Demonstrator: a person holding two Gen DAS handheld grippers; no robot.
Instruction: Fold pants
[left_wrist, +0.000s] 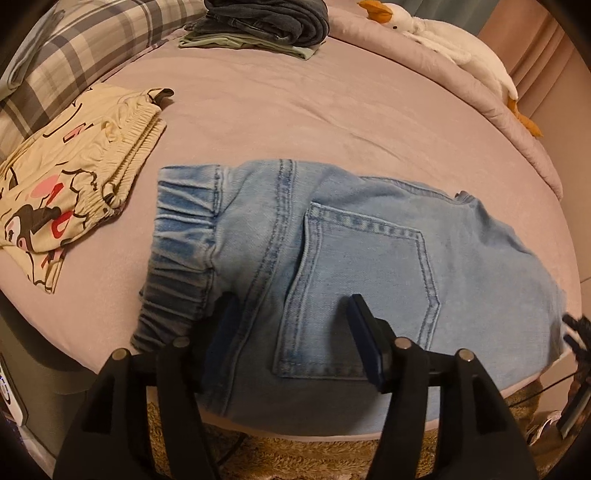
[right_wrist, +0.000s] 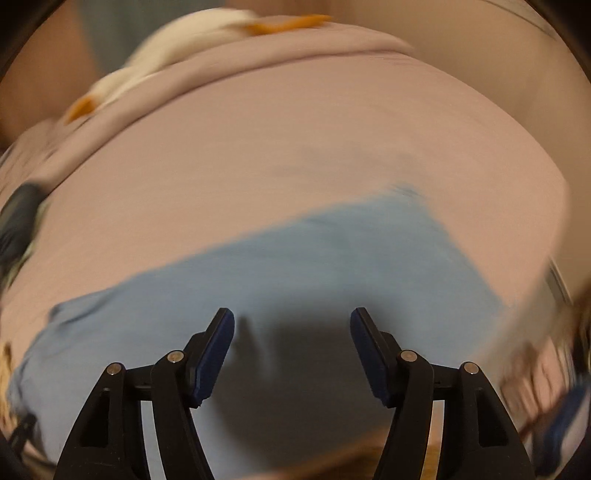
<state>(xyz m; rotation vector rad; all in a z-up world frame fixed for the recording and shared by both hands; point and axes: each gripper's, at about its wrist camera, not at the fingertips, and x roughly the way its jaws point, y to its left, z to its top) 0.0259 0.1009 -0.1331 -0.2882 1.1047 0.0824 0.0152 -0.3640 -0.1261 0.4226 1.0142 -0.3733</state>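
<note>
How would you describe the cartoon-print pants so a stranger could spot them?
Start at the pink bed and look to its left side, beside the plaid pillow. The folded cream pants lie there, left of the light blue jeans. Only they carry pink, red and black cartoon drawings.

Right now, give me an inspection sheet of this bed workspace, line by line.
Surface: pink bed sheet, lightly wrinkled.
Job's things: light blue jeans folded near the front edge, back pocket up.
Clutter: cream cartoon-print pants folded at left; stack of dark clothes at the back; white plush goose along the far edge.
Grippers: left tongs open over the jeans; right tongs open over them, view blurred.
Cables: nothing seen.
Surroundings: plaid pillow; shaggy tan rug below the bed.
</note>
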